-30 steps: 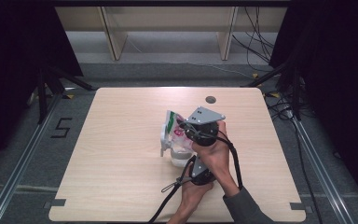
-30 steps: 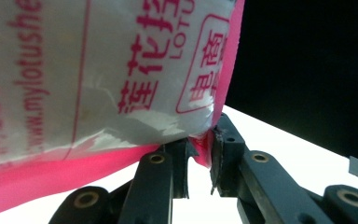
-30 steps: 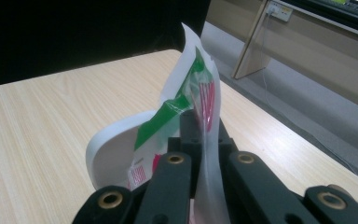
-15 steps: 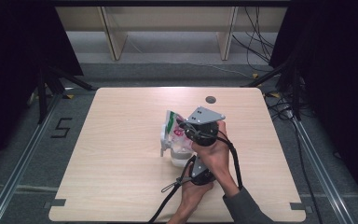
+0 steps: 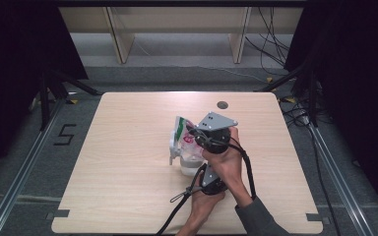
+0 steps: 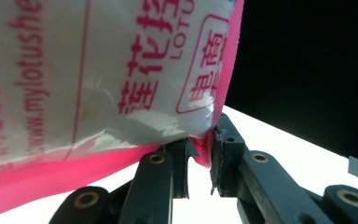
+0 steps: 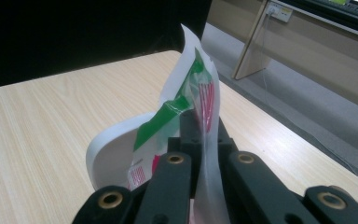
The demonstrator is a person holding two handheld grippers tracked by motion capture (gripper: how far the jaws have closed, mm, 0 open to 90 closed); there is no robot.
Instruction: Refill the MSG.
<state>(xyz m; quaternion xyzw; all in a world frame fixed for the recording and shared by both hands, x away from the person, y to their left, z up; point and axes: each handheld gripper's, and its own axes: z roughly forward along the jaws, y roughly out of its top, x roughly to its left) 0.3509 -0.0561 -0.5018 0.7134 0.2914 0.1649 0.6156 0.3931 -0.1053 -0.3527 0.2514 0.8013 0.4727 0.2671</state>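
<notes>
**Both grippers pinch one printed packet over a white cup**

Near the middle of the tabletop (image 5: pixel 128 162), a person holds a printed plastic packet (image 5: pixel 183 136) with both grippers, above a white cup (image 5: pixel 191 164) that stands on the wood.

The right gripper (image 5: pixel 197 135) sits higher, its grey three-cornered plate on top. In the right gripper view its jaws are together on the packet's upper edge: the thin clear film with green and red print (image 7: pixel 200 93) rises from between the two black jaws and stands upright above them. Behind that film, the rounded white rim of the cup (image 7: pixel 109 140) is just beyond the jaws.

The left gripper (image 5: pixel 207 178) is lower and nearer the person, beside the cup. In the left gripper view its jaws are clamped on the packet's bottom corner, at the pink seam (image 6: pixel 98 163); the white body of the packet, with red lettering, hangs above and to the left of the jaws.

A small dark round fitting (image 5: pixel 222 104) lies well apart, near the tabletop's far edge.
</notes>
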